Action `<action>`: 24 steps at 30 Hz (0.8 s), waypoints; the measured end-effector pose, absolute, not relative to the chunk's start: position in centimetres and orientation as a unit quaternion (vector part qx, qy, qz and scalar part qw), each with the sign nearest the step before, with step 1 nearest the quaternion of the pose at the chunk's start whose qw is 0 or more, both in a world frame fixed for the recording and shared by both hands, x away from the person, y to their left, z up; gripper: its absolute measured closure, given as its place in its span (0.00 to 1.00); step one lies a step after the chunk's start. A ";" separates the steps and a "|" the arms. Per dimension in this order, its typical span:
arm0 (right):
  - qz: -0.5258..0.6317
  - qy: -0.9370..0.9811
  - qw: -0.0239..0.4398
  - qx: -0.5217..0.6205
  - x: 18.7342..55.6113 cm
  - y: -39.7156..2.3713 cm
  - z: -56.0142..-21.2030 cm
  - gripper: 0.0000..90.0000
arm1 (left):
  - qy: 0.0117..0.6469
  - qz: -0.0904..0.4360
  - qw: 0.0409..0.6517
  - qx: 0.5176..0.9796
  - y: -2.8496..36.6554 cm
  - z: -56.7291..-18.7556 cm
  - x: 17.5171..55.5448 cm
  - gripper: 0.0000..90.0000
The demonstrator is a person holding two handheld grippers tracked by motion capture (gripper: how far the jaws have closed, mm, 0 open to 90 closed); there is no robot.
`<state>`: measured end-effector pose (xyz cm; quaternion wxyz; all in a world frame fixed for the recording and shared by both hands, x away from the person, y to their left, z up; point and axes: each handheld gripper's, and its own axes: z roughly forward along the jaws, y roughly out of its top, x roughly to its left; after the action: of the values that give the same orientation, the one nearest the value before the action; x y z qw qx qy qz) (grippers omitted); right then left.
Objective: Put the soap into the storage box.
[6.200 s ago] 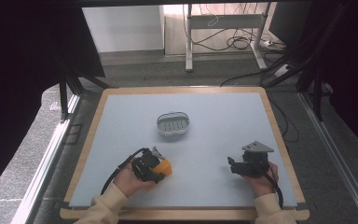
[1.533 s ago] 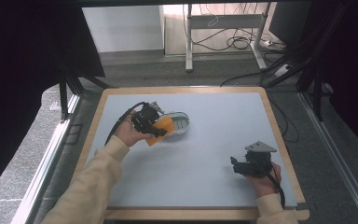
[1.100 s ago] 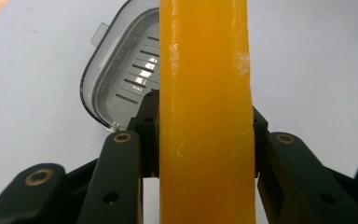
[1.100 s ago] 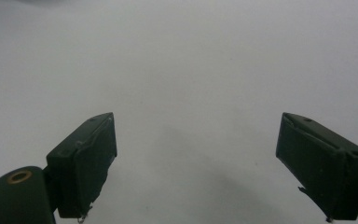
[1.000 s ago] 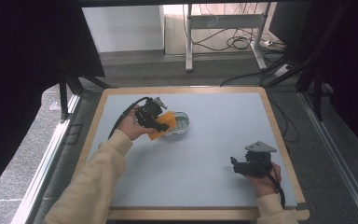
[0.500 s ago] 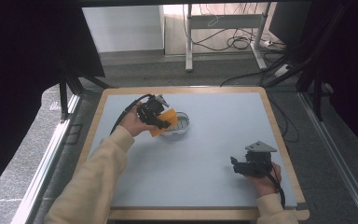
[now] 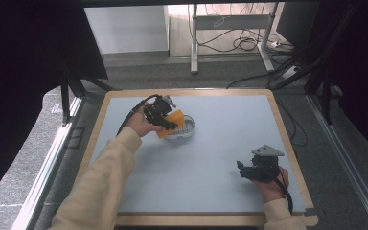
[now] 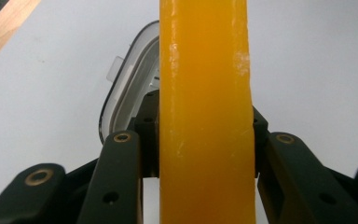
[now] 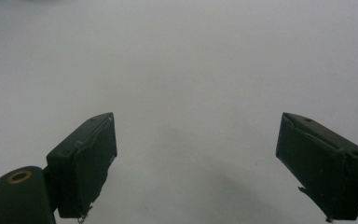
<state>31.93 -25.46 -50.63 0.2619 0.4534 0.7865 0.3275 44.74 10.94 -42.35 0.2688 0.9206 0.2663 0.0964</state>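
Left hand-held gripper (image 7: 168,121): clenched on an orange block (image 8: 205,116), both jaws pressing its sides, block standing between them. Directly beyond and beneath the jaw tips sits a clear oval container (image 7: 184,128) on the desk (image 7: 211,163); the block hangs over its near rim. Whether block and container touch cannot be determined. Right hand-held gripper (image 9: 196,163): released, jaws spread wide over bare desk, well apart from the container.

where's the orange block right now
The orange block is clamped in the left gripper, held over the small oval dish at the far left of the table in the high view.
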 end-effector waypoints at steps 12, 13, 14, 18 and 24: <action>0.325 0.787 0.262 0.454 31.9 -25.5 -50.7 0.14 | 0.231 0.099 0.265 0.931 9.6 -42.6 46.4 0.69; 0.326 0.786 0.262 0.456 31.9 -25.6 -50.7 0.14 | 0.229 0.096 0.263 0.932 9.4 -42.7 46.7 0.69; 0.326 0.786 0.262 0.456 31.9 -25.6 -50.7 0.14 | 0.229 0.096 0.263 0.932 9.4 -42.7 46.7 0.69; 0.325 0.786 0.260 0.456 32.0 -25.6 -50.8 0.14 | 0.226 0.095 0.259 0.934 9.2 -42.9 47.1 0.69; 0.325 0.788 0.261 0.454 32.0 -25.6 -50.7 0.14 | 0.221 0.092 0.253 0.937 8.8 -43.5 47.8 0.69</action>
<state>31.98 -25.59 -50.74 0.2607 0.4537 0.7878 0.3248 47.82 8.85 -43.51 0.2528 0.9375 0.2207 0.0921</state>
